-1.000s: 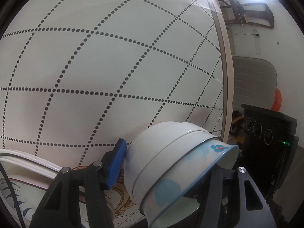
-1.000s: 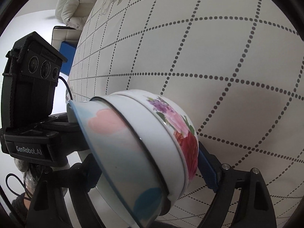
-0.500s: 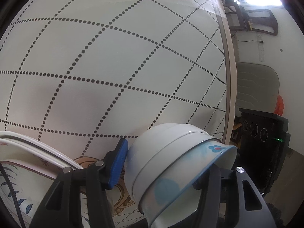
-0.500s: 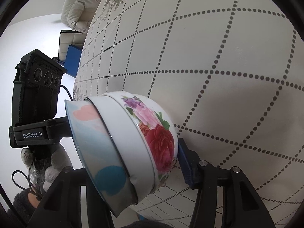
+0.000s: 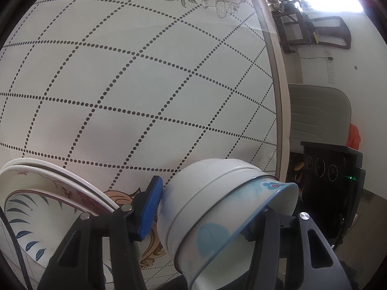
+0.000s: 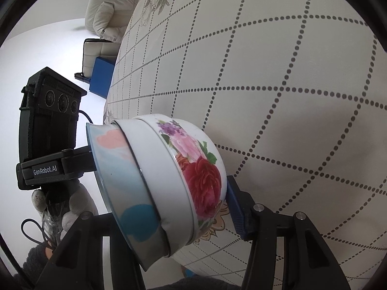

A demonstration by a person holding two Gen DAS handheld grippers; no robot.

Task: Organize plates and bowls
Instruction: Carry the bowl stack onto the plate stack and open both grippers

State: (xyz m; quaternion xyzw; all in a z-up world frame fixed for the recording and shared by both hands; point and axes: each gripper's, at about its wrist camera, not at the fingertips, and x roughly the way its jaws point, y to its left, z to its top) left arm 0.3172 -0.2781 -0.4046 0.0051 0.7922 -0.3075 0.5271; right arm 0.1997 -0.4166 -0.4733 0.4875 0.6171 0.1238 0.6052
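A nested stack of bowls (image 5: 212, 207) is held between both grippers above the table; it also shows in the right wrist view (image 6: 164, 181), with a red flower on the outer bowl and blue and pink patches on the inner one. My left gripper (image 5: 210, 217) is shut on the stack, one blue pad (image 5: 150, 207) against its base. My right gripper (image 6: 167, 207) is shut on the same stack from the opposite side. A stack of plates (image 5: 43, 193) with a blue leaf pattern lies on the table at the lower left of the left wrist view.
The table (image 5: 145, 84) has a white cloth with dotted diamond lines and flower prints. Its edge (image 5: 278, 96) runs down the right of the left wrist view. Beyond it stand a chair (image 5: 319, 118) and dark furniture (image 5: 312, 33). A sofa (image 6: 108, 7) is at the far side.
Both grippers have moved with the bowl stack across the table. The plate stack has come further into the left wrist view at lower left.
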